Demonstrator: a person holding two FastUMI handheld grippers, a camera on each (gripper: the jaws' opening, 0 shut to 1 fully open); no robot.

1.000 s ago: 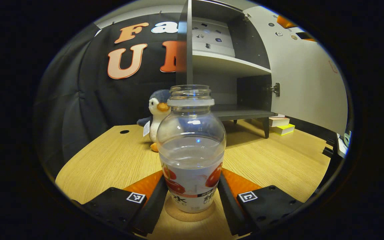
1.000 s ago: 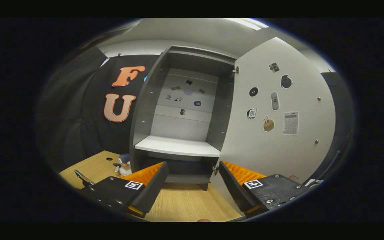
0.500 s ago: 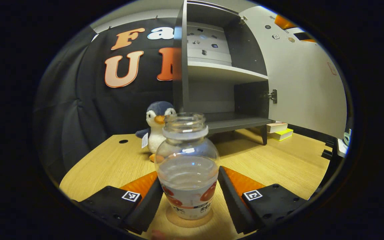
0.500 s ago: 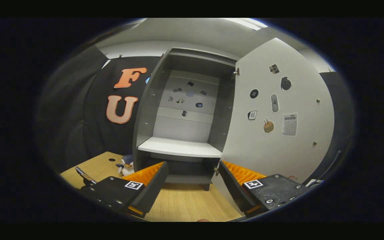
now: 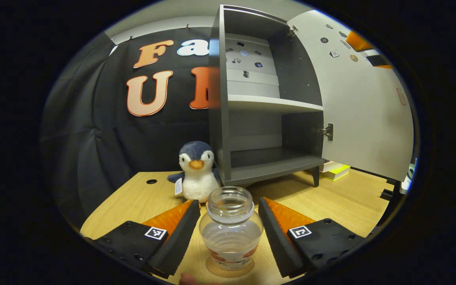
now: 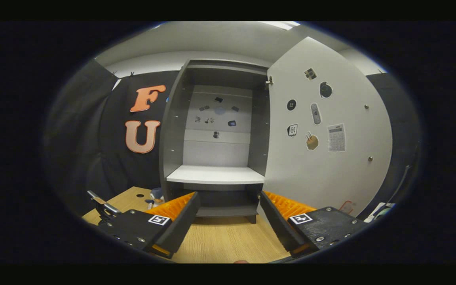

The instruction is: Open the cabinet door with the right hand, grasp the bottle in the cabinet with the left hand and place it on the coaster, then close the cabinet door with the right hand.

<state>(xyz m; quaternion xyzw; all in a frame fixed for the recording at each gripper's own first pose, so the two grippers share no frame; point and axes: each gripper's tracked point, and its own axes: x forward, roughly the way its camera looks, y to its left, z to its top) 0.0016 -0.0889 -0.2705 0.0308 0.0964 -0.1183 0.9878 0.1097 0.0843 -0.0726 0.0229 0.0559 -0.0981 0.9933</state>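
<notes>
In the left gripper view the bottle (image 5: 230, 229) stood upright and capless on the round coaster (image 5: 228, 268) on the wooden desk (image 5: 342, 202). The left tool (image 5: 228, 221) was spread, its fingers on either side of the bottle and clear of it. A plush penguin (image 5: 196, 171) sat beside the cabinet (image 5: 251, 114). In the right gripper view the right tool (image 6: 230, 215) was spread and held nothing, facing the cabinet whose door (image 6: 331, 130) stood wide open.

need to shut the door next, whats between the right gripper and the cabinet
Bare wooden tabletop between the open right gripper and the cabinet, in the right gripper view.
</notes>
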